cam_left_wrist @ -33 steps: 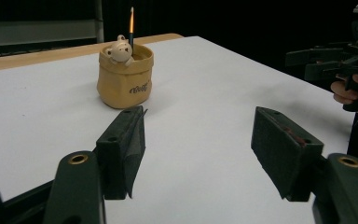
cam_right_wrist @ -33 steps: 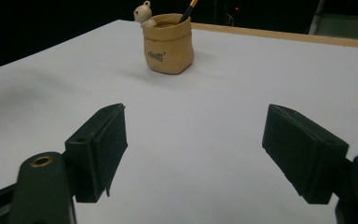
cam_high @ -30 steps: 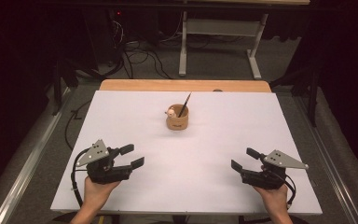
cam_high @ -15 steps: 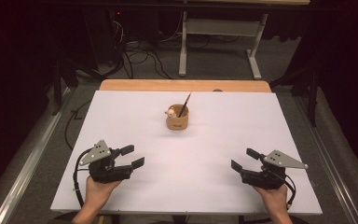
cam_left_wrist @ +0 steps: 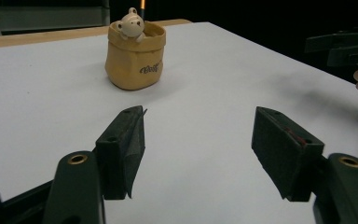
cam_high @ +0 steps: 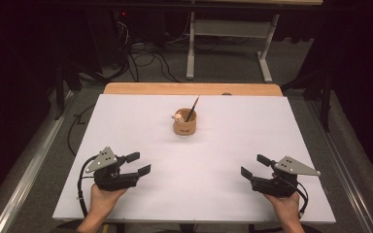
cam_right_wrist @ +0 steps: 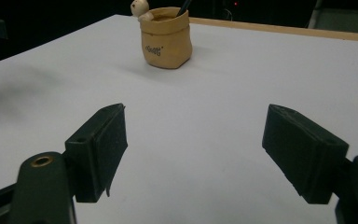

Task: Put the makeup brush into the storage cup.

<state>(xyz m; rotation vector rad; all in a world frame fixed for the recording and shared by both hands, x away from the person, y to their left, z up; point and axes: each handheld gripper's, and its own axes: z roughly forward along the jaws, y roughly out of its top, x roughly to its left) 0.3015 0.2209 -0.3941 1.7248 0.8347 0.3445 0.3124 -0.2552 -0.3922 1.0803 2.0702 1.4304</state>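
Plainly, both the left gripper (cam_high: 138, 163) and right gripper (cam_high: 255, 166) sat spread and empty near the table's (cam_high: 126, 121) front edge, well apart from the cup (cam_high: 184, 124) holding what looked like a pencil (cam_high: 193, 108). Approaching level and pinching the pencil above the rim seemed wisest.

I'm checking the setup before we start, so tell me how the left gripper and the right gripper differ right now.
In the high view the left gripper sits near the white table's front left corner, the right gripper near its front right. The left gripper's jaws point right and away toward the tan pen holder; the right gripper's point left and away toward it. Both are open, empty, hand-held just above the table, well short of the holder.
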